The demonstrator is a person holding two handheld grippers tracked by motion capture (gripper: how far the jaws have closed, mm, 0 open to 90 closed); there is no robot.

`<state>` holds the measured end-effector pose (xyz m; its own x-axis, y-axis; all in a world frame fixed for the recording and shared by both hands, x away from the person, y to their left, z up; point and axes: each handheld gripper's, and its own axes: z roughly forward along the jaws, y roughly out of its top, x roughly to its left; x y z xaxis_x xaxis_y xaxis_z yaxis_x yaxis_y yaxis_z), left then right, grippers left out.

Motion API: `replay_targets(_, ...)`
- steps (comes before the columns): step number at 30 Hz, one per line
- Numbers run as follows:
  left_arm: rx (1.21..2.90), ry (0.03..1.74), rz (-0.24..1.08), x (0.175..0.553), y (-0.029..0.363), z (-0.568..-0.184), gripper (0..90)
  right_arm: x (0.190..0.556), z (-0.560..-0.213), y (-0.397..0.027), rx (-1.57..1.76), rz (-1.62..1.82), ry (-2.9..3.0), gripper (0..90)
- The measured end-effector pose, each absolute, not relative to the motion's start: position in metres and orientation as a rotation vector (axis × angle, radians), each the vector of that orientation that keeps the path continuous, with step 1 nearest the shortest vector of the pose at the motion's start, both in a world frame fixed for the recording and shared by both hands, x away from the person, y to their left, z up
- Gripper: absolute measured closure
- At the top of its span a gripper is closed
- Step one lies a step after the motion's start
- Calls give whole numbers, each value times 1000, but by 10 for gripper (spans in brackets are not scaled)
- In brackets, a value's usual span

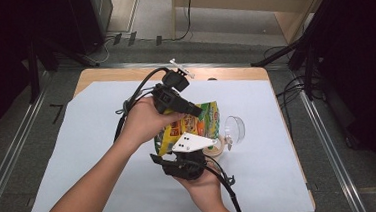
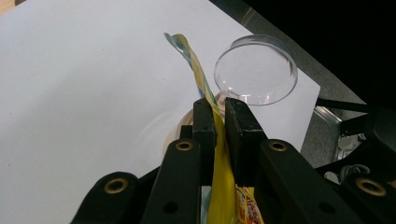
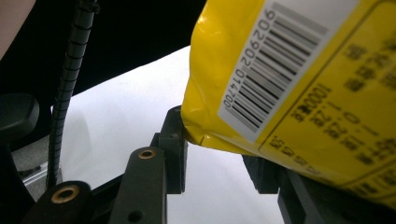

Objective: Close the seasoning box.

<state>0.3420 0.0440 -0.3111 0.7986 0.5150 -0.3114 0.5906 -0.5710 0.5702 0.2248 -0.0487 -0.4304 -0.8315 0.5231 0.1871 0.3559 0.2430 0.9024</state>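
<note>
In the high view, a yellow snack bag (image 1: pixel 193 128) is held up above the white-covered table (image 1: pixel 79 158) between the two tools. The left tool (image 1: pixel 196 109) is seen at the bag's upper edge, gripped by the left hand (image 1: pixel 144 120), while the right tool (image 1: pixel 199 153), with its grey plate on top, is seen at the bag's lower part, carried by the right hand (image 1: pixel 204 185). A clear round lid (image 1: pixel 234 128) is seen on the table just past the bag, to the right of both tools, and a roll of tape (image 1: pixel 218 148) lies beside the right tool, partly hidden by it. In the left gripper view, the left tool (image 2: pixel 221 114) is seen nearly shut, its jaws pinched on the thin top edge of the snack bag (image 2: pixel 205 88), which runs up and away between them; the clear round lid (image 2: pixel 255 70) is seen ahead of the jaws, slightly to their right. In the right gripper view, the right tool (image 3: pixel 219 154) is seen partly open, with the barcoded corner of the snack bag (image 3: pixel 299 84) hanging down between its jaws; whether the pads press on the bag cannot be told.
</note>
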Motion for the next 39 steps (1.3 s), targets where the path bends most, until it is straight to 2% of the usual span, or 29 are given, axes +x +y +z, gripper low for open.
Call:
replay_targets(15, 2298, 810, -151, 342, 45, -313, 838, 223, -433, -46, 844, 1641, 2351, 615)
replay_targets(39, 2296, 815, -150, 342, 46, -312, 838, 224, -431, -46, 840, 1643, 2345, 646)
